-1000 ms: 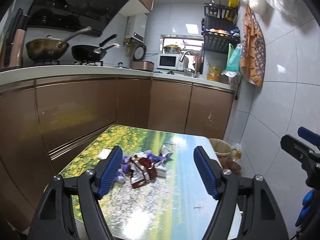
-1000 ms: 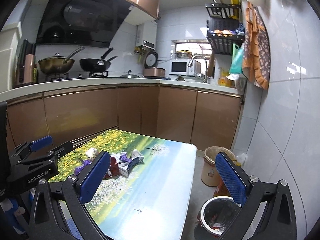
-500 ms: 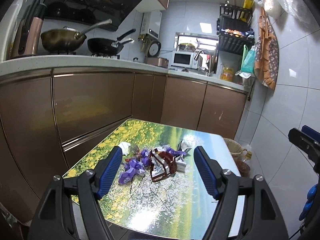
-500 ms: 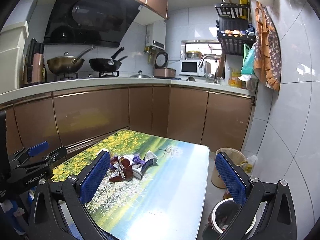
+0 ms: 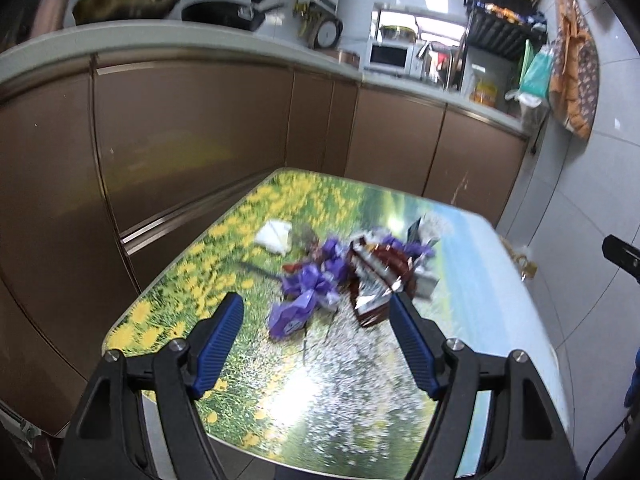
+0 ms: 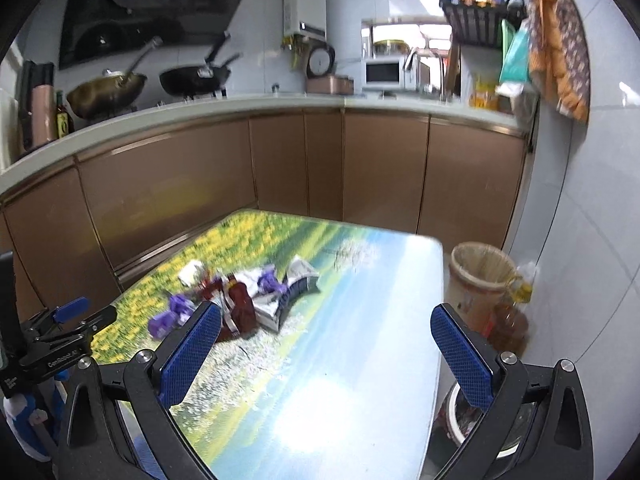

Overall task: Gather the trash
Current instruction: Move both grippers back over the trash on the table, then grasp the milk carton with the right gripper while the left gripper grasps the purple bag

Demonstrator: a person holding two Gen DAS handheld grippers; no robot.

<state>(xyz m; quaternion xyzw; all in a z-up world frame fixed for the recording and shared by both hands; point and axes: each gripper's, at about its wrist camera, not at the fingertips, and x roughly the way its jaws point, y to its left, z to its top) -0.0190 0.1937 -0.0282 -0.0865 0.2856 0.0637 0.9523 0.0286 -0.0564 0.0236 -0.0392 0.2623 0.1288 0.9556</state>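
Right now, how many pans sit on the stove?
2: a brass-coloured wok at the left, and a black frying pan just to its right. Others may be hidden.

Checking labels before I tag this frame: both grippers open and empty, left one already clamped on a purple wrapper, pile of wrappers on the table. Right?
Not quite. The left gripper is not clamped on anything: in the left wrist view its jaws stand wide apart, short of the purple wrapper. The rest holds: the right gripper is open and empty, and the pile of wrappers lies on the table.

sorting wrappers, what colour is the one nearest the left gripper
Purple; it shows best in the left wrist view.
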